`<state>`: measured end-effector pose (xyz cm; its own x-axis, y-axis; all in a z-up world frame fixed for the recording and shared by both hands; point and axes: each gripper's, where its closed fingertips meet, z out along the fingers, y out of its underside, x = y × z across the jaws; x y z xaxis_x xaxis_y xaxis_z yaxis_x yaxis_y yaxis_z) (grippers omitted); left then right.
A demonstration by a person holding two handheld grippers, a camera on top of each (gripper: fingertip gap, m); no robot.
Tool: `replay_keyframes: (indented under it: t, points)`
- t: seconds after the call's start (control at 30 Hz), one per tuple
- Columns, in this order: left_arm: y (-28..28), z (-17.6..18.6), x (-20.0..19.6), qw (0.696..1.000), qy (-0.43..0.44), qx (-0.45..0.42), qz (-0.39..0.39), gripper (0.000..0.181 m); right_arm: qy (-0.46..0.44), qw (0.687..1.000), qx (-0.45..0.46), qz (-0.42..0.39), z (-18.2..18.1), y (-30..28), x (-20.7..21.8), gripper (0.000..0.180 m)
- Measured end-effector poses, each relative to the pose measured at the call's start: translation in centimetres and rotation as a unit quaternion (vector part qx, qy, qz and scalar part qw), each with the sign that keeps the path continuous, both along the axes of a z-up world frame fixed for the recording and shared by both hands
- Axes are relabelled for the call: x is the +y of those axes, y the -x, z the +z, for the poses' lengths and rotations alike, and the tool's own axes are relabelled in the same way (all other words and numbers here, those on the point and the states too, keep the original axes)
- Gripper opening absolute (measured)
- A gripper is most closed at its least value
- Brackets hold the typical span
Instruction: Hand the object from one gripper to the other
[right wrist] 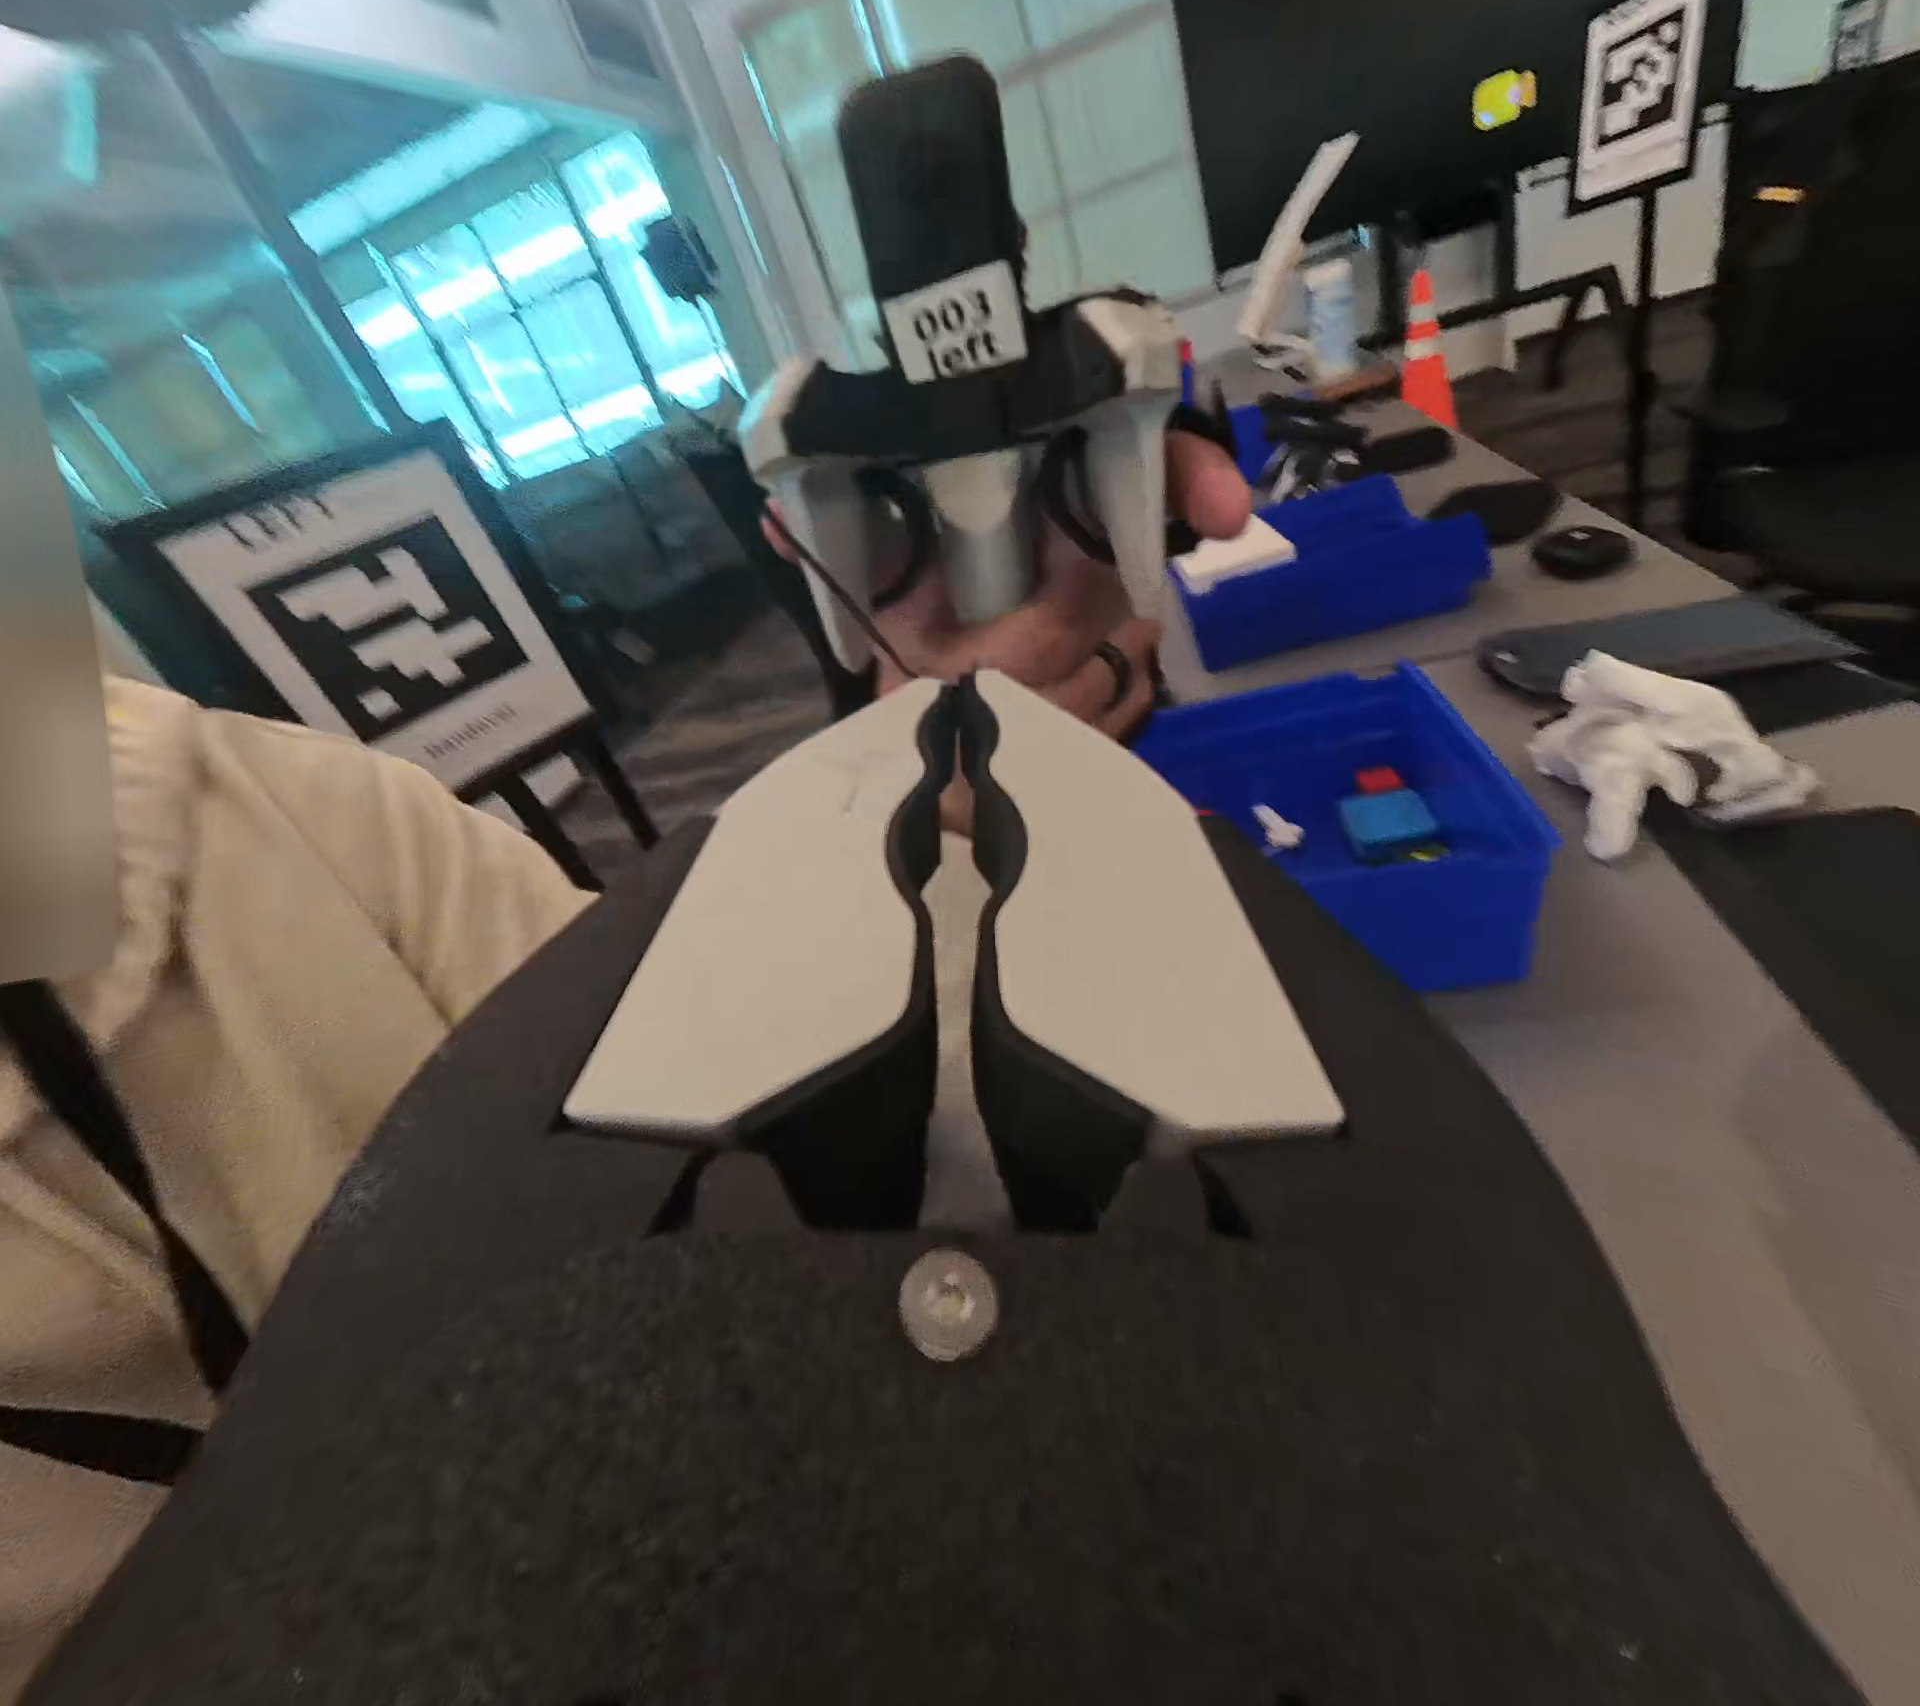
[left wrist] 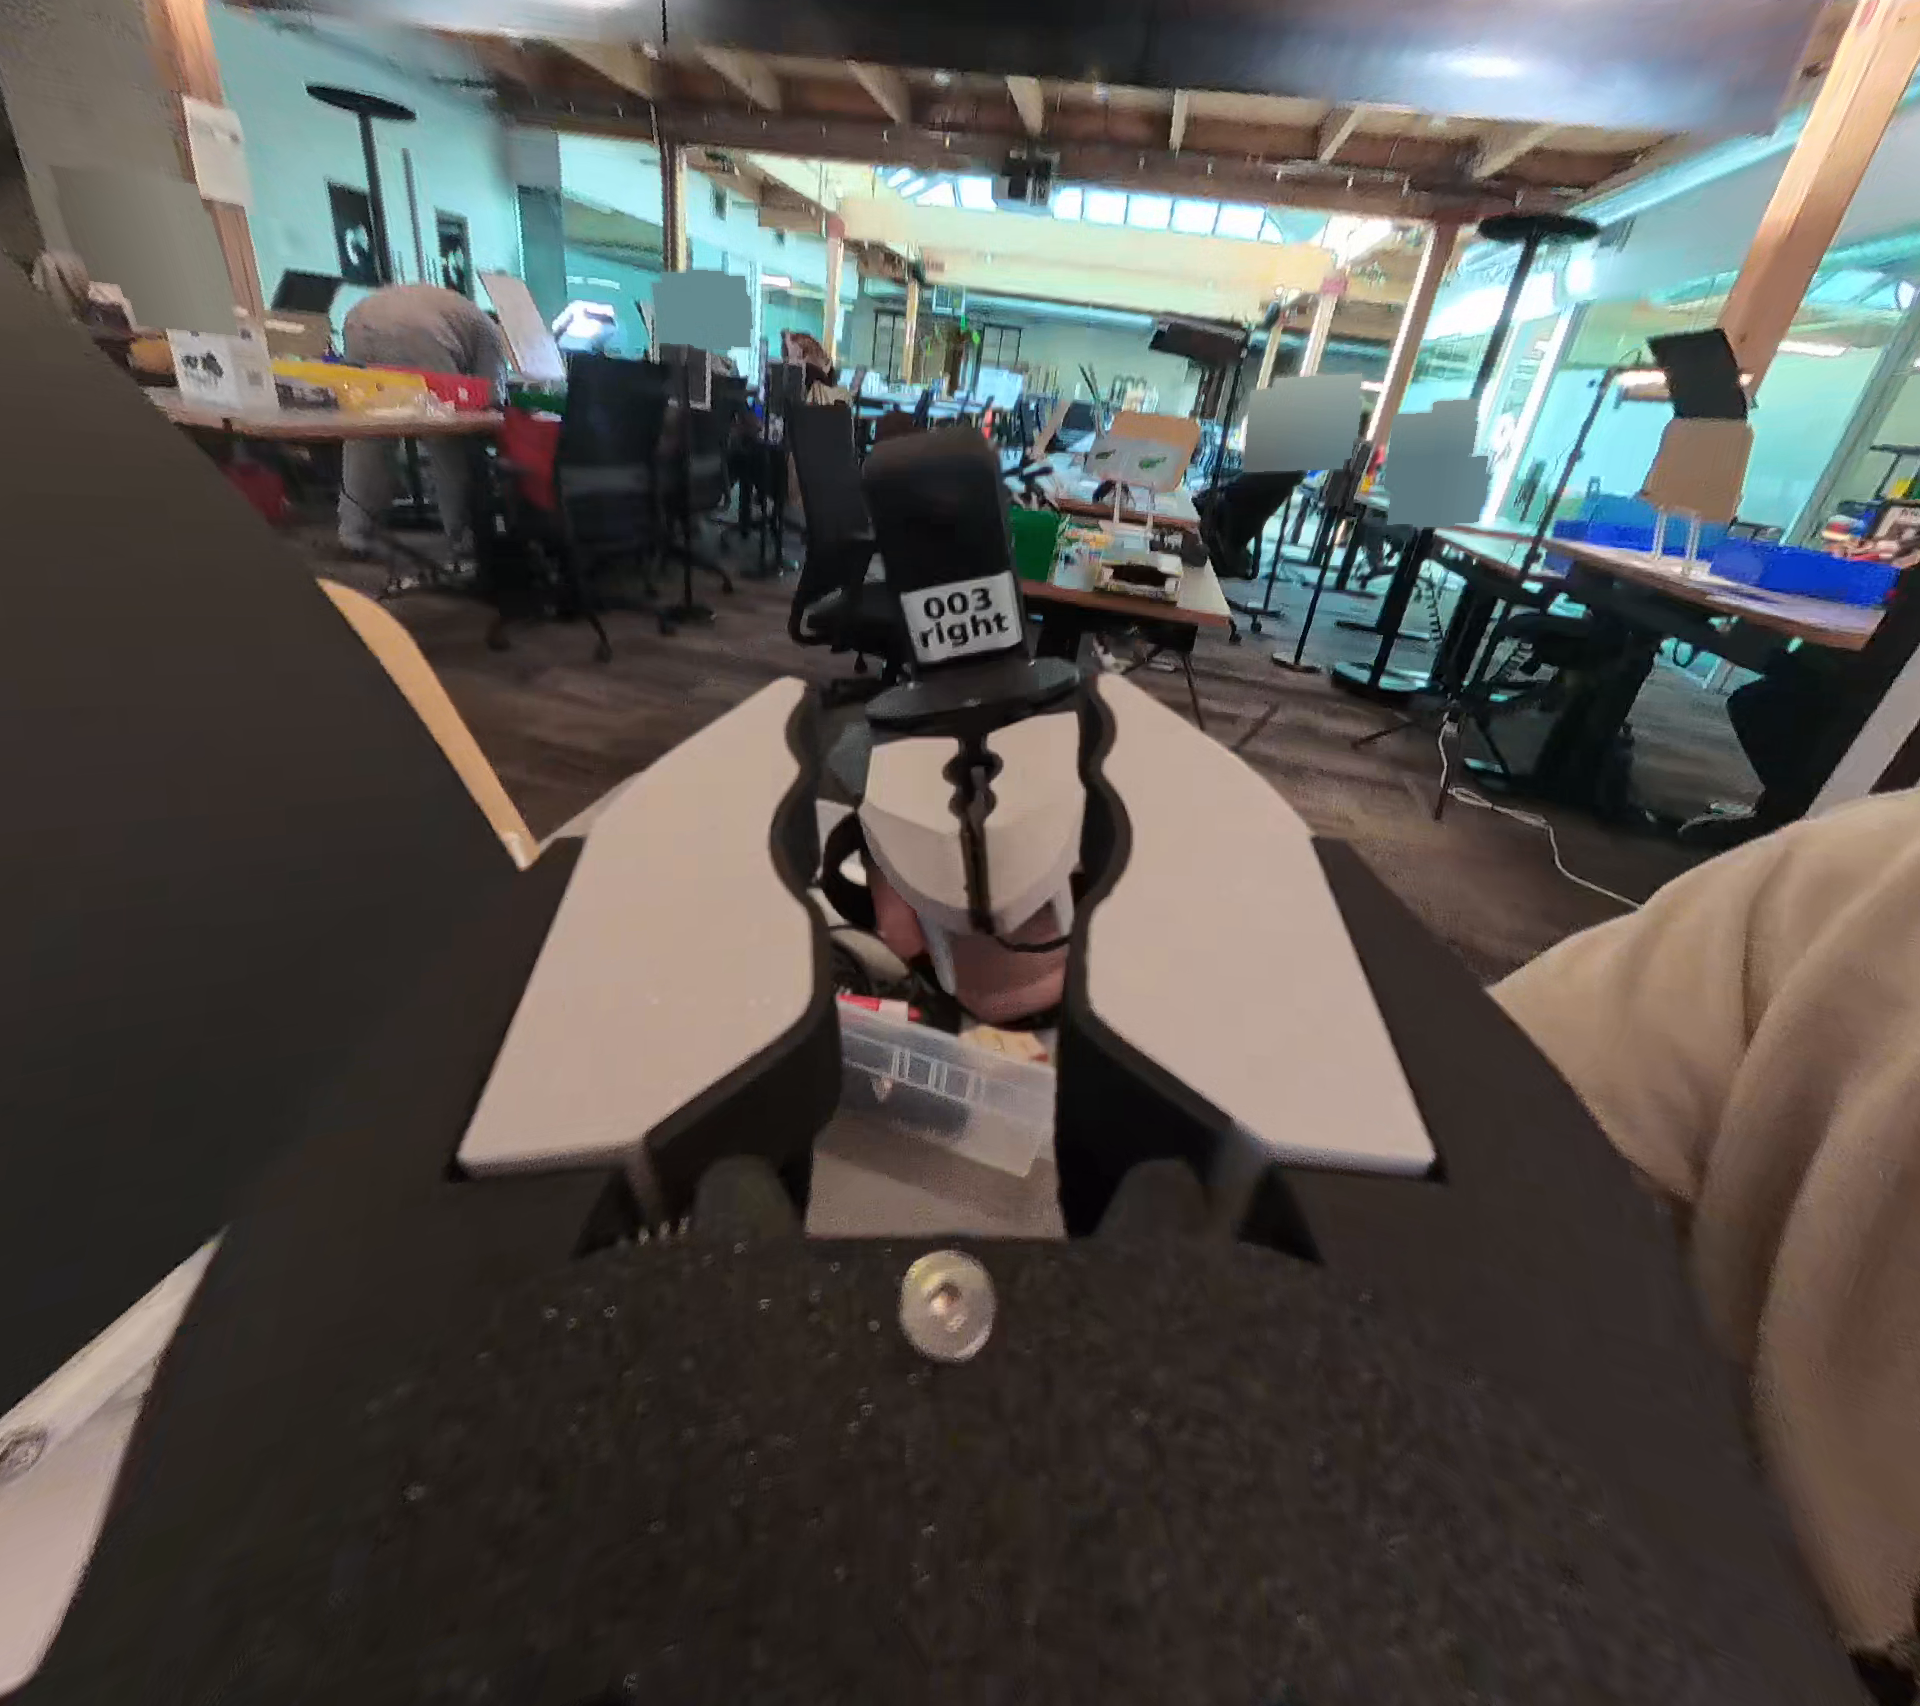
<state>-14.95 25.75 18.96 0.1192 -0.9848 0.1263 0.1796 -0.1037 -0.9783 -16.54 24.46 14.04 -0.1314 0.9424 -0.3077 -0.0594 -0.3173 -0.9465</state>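
Note:
The object is a thin black strand (right wrist: 847,596). My right gripper (right wrist: 961,690) is shut on one end of it at the fingertips, and the strand runs up and left toward the left gripper (right wrist: 987,607), which faces it with its fingers spread. In the left wrist view my left gripper (left wrist: 948,700) is open. The right gripper (left wrist: 971,825) sits nose-on between its fingers with its jaws closed, and a bit of the black strand (left wrist: 1029,941) curls below them. I cannot tell whether the strand touches the left fingers.
A grey table (right wrist: 1662,1085) on the right holds two blue bins (right wrist: 1351,908) (right wrist: 1340,576) with small blocks, a white cloth (right wrist: 1662,752) and an orange cone (right wrist: 1423,347). A marker board (right wrist: 364,617) stands at the left. A cream sleeve (left wrist: 1714,1085) is close by. A clear plastic box (left wrist: 935,1085) lies below. My right fingertips sit around 5 cm from my left ones.

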Motion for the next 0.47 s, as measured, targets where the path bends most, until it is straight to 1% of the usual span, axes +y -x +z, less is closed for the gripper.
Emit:
replay_keyframes:
  t: [0.1,0.13,0.17,0.23,0.27,0.33,0.37,0.4,0.43,0.47]
  points:
    - [1.2,-0.1,-0.3,0.999,-0.017,0.017,0.025,0.046,-0.043,0.996,-0.046,-0.067,-0.9,-0.2,1.4,0.000]
    - [1.7,-0.4,-0.3,0.998,-0.029,0.034,0.039,0.046,-0.061,0.991,-0.062,-0.098,-1.2,-0.5,2.1,0.000]
    - [2.3,-0.9,0.2,0.995,-0.039,0.056,0.069,0.046,-0.083,0.984,-0.083,-0.134,-1.6,-1.0,3.0,0.000]
    - [4.1,-1.9,2.0,0.979,-0.067,0.106,0.161,0.043,-0.138,0.959,-0.129,-0.211,-2.0,-2.2,4.7,0.000]
    - [4.9,-2.6,2.5,0.969,-0.079,0.135,0.191,0.043,-0.172,0.945,-0.148,-0.236,-2.1,-2.7,5.0,0.000]
    - [5.2,-3.6,2.1,0.963,-0.090,0.168,0.190,0.043,-0.234,0.919,-0.178,-0.264,-2.1,-3.1,4.9,0.001]
    - [4.9,-3.7,1.6,0.965,-0.091,0.170,0.177,0.043,-0.267,0.900,-0.190,-0.287,-1.9,-3.3,5.1,0.000]
    - [4.6,-3.8,1.3,0.967,-0.090,0.170,0.166,0.042,-0.307,0.875,-0.203,-0.315,-1.5,-3.4,5.3,0.000]
    - [4.2,-3.8,1.2,0.968,-0.085,0.171,0.160,0.042,-0.354,0.841,-0.220,-0.346,-1.2,-3.5,5.5,0.000]
    - [3.8,-3.9,1.5,0.969,-0.076,0.172,0.162,0.042,-0.401,0.799,-0.242,-0.376,-0.9,-3.7,5.8,0.000]
